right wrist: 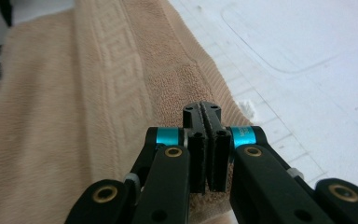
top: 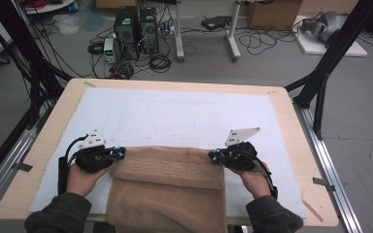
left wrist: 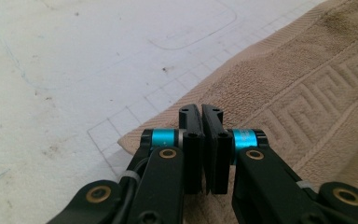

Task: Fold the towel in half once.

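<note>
A tan towel [top: 170, 182] with a key-pattern band lies folded on the white mat [top: 175, 111], its near part hanging over the table's front edge. My left gripper [top: 120, 154] sits at the towel's far left corner, my right gripper [top: 212, 155] at its far right corner, each held in a hand. In the left gripper view the jaws [left wrist: 201, 109] stand together over the towel [left wrist: 307, 84] near its corner. In the right gripper view the jaws [right wrist: 202, 108] are pressed together above the towel [right wrist: 98, 93] edge. I see no cloth between either pair of pads.
The mat carries faint drawn outlines [top: 175, 124] in its middle and covers most of the wooden table [top: 284, 114]. Beyond the far edge, computers [top: 136, 31] and cables stand on the floor. Black frame legs [top: 320, 82] flank the table.
</note>
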A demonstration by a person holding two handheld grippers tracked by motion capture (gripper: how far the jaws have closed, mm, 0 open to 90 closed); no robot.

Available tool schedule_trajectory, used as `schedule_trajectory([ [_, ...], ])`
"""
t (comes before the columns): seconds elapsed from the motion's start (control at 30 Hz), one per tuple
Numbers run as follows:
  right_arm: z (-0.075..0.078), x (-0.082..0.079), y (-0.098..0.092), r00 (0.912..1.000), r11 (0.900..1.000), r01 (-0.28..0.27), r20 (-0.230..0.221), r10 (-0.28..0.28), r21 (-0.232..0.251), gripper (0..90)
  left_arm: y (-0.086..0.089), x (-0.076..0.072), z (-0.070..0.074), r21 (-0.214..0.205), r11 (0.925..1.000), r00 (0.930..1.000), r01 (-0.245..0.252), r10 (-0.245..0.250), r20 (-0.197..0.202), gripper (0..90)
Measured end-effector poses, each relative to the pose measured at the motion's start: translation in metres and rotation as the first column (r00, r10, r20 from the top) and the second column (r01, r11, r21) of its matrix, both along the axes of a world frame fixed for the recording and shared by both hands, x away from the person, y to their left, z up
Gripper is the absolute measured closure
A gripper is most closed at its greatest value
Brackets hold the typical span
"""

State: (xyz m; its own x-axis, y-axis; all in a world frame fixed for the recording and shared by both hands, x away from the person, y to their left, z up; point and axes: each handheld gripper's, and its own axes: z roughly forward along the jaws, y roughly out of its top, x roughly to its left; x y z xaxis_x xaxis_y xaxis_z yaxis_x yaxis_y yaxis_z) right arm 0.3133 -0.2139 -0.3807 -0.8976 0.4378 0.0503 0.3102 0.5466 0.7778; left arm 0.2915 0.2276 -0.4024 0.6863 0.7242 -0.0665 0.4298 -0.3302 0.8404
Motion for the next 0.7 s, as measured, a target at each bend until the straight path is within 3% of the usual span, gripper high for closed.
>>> schedule_trajectory([
  [0.1,0.006,-0.018,-0.002,0.9995,0.9994,-0.025,0.022,0.024,0.025,89.2,0.003,-0.019,0.003,-0.017,0.9998,0.9994,0.001,0.0,0.034,86.4],
  [0.17,0.008,-0.031,-0.002,0.9987,0.9987,-0.041,0.033,0.04,0.029,89.2,0.004,-0.034,0.001,-0.004,0.9999,0.999,0.011,-0.011,0.044,86.4],
  [0.3,0.001,-0.055,-0.002,0.9961,0.9959,-0.087,0.012,0.087,0.022,89.2,0.012,-0.065,-0.009,-0.008,0.9988,0.9988,0.048,-0.048,0.012,86.3],
  [0.4,-0.009,-0.068,0.001,0.9908,0.9911,-0.133,-0.023,0.133,0.0,87.1,0.018,-0.077,-0.01,0.002,0.9966,0.9965,0.083,-0.083,-0.009,80.5],
  [0.5,-0.006,-0.064,-0.004,0.995,0.9946,-0.099,-0.01,0.099,0.031,78.5,0.023,-0.072,-0.002,0.011,0.9968,0.9969,0.079,-0.079,-0.003,70.2],
  [0.57,-0.005,-0.05,-0.008,0.9986,0.9983,-0.053,0.003,0.053,0.023,75.6,0.025,-0.06,0.005,0.008,0.9979,0.9979,0.064,-0.064,0.003,68.1],
  [0.7,-0.017,-0.023,-0.013,0.9996,0.9996,0.012,-0.025,-0.013,-0.027,67.1,0.022,-0.033,0.014,0.003,0.9988,0.9985,0.05,-0.05,0.023,64.5],
])
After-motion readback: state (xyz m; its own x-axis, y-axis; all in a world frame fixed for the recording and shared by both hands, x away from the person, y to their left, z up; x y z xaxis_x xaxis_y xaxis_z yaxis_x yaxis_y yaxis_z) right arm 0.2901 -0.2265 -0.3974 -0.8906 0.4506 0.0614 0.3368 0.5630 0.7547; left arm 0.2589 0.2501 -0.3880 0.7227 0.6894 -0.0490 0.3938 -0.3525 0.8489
